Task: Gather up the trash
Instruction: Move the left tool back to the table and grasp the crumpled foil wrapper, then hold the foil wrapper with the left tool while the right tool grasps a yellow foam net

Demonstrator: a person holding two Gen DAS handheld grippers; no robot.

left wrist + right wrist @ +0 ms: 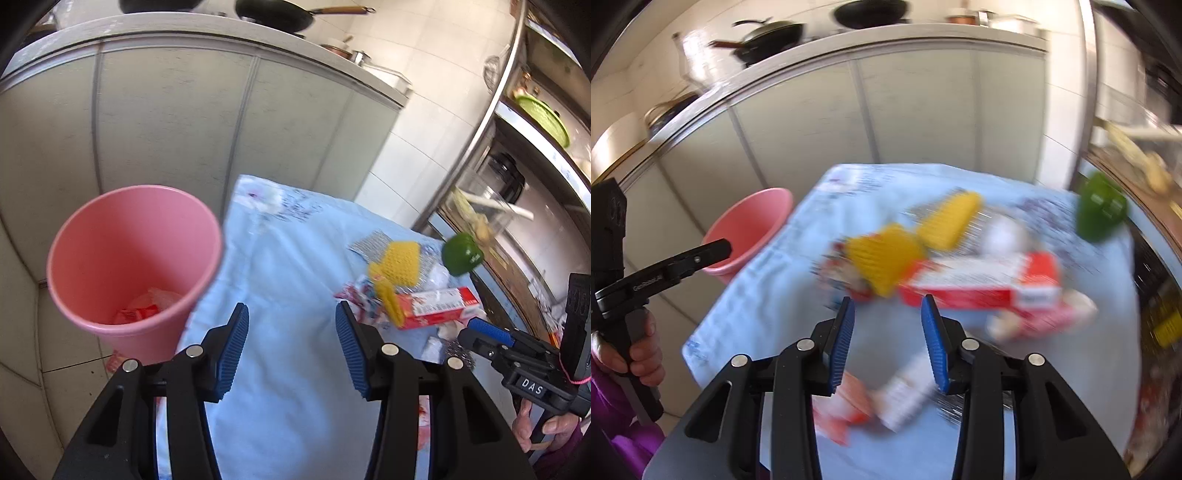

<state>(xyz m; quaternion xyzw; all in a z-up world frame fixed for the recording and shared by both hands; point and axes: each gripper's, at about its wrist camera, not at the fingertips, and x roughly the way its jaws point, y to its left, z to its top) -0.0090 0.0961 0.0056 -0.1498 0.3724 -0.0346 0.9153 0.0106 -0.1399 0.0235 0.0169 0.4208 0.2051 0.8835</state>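
A pink bin [133, 266] stands on the floor left of the table and holds a few wrappers; it also shows in the right wrist view [750, 230]. On the light blue tablecloth [288, 280] lie a red and white box [439, 306], a yellow sponge [400, 262], a yellow clip, crumpled wrappers [360, 295] and white paper bits. My left gripper [291, 343] is open and empty above the cloth, right of the bin. My right gripper [888, 339] is open and empty above the cloth, just short of the red box [982, 280]. A white and red wrapper [886, 402] lies below it.
A green pepper [461, 254] sits at the table's far right edge. Grey cabinets [192, 122] with pans on the counter stand behind the table. A metal shelf rack [517, 206] with jars stands on the right. The right wrist view is motion blurred.
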